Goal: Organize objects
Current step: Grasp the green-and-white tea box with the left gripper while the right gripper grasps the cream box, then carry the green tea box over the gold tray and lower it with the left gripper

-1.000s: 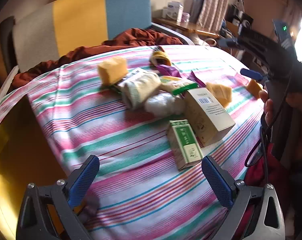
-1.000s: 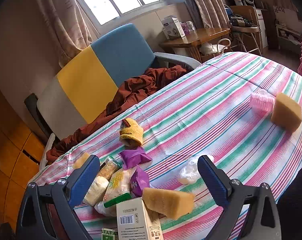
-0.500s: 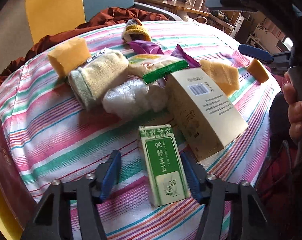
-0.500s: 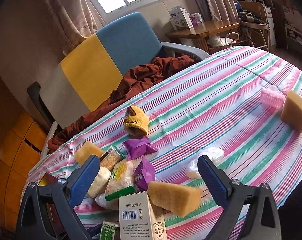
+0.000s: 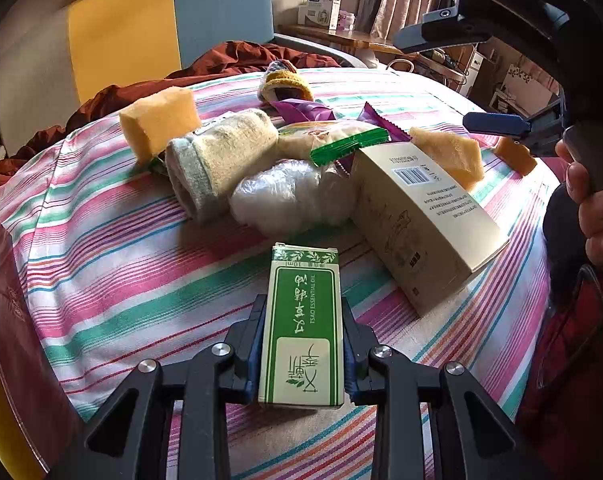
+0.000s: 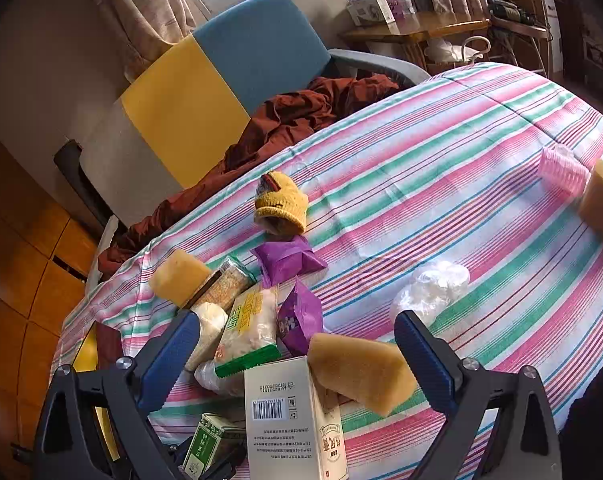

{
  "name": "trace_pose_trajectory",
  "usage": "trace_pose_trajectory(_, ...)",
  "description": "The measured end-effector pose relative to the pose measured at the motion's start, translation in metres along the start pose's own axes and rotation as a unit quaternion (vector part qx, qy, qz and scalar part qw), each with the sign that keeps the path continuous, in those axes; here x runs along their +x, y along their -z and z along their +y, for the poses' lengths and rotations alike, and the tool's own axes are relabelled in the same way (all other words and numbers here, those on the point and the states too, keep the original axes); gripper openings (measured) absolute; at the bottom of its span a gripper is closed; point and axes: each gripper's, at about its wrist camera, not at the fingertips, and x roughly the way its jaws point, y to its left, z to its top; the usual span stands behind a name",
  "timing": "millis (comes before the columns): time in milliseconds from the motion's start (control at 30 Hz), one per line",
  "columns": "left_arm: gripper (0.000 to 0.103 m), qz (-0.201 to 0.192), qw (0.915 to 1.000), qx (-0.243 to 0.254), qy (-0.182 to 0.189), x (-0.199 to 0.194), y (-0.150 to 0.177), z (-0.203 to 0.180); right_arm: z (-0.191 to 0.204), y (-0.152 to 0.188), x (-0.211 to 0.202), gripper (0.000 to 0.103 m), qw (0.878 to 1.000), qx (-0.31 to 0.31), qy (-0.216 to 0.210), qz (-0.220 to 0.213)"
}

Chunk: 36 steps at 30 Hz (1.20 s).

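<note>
Left gripper (image 5: 303,356) fingers clamped on green essential-oil box (image 5: 303,320) lying on striped worktop (image 5: 141,264), right gripper (image 6: 297,354) fingers apart above clutter; best lifted straight, clear of neighbouring beige carton (image 5: 421,224).

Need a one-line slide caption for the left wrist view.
Left gripper shut on the green essential oil box, beside the beige carton on the striped tablecloth.

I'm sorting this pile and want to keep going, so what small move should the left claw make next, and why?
Probably lift the green essential oil box straight up. The left claw is shut on its sides while it lies on the striped cloth near the beige carton, so rising first should avoid nudging the carton.
</note>
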Motion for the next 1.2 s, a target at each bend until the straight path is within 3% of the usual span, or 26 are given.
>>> trace_pose_trajectory(267,0.031,-0.011,0.9999,0.005,-0.007,-0.007,0.009,0.001,0.007,0.004,0.000,0.096,1.000,-0.016,0.016,0.009)
trace_pose_trajectory(367,0.031,-0.016,0.9998,0.007,-0.006,-0.009,0.013,0.001,0.016,0.013,0.000,0.086,0.998,-0.040,0.038,0.026)
trace_pose_trajectory(633,0.031,-0.032,0.9994,0.008,-0.001,-0.012,0.018,0.003,0.041,0.047,0.020,0.078,0.984,-0.113,0.090,0.107)
trace_pose_trajectory(800,0.031,-0.035,0.9994,0.005,0.005,-0.015,0.022,0.007,0.040,0.055,0.045,0.053,0.971,-0.135,0.124,0.151)
trace_pose_trajectory(1067,0.031,-0.026,0.9993,-0.017,0.021,-0.028,0.023,0.012,0.049,0.061,0.049,0.053,0.965,-0.173,0.108,0.162)
trace_pose_trajectory(1200,0.031,-0.050,0.9981,-0.023,0.028,-0.058,0.025,0.013,0.051,0.063,0.051,0.053,0.963,-0.183,0.105,0.165)
